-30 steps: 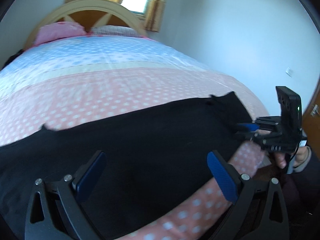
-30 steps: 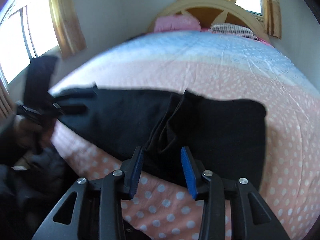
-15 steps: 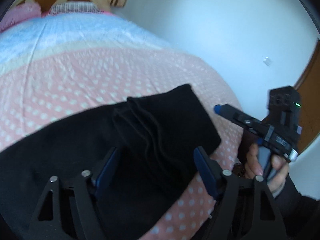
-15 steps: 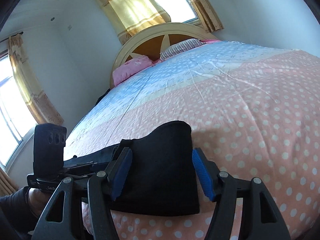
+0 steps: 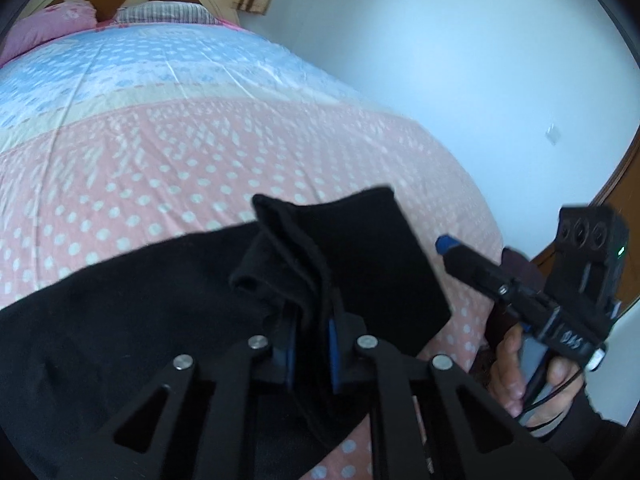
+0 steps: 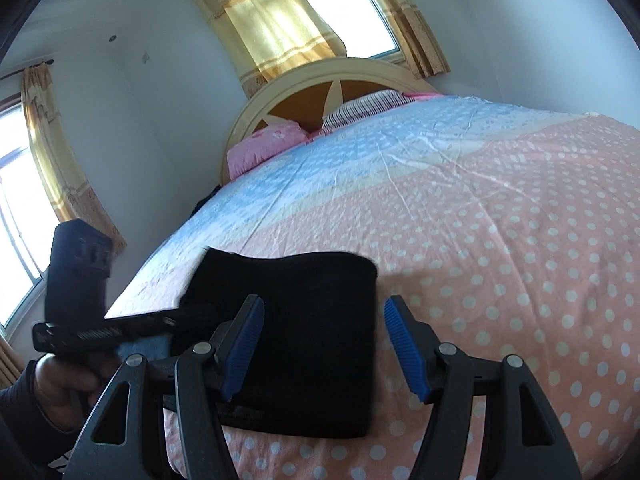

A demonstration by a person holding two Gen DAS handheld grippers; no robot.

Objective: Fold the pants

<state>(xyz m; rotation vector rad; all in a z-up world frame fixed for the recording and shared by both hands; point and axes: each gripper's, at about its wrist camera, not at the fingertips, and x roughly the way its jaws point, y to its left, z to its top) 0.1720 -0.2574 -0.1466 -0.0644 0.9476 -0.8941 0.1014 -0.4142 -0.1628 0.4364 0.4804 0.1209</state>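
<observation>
A: Where're the black cloth pants (image 5: pixel 360 264)?
B: Near edge of pink dotted bed (image 5: pixel 200 152), long axis along it. Left gripper (image 5: pixel 310 344) just closed, pinching a fold; right gripper (image 6: pixel 324 344) spread, empty, end panel between its pads.

One pair of black pants (image 5: pixel 168 320), lying along the near edge of one bed (image 6: pixel 500 220). Two hand-held grippers: the left hand-held gripper (image 5: pixel 310 340) and the right hand-held gripper (image 6: pixel 324 344), each with two blue-padded fingers. Two hands: the right hand (image 5: pixel 520 364) and the left hand (image 6: pixel 68 376). Two pillows at the head edge of the bed: one pink pillow (image 6: pixel 266 146), one striped pillow (image 6: pixel 364 108). One headboard (image 6: pixel 320 80). Two windows (image 6: pixel 348 12), each with yellow curtains (image 6: pixel 272 28).
</observation>
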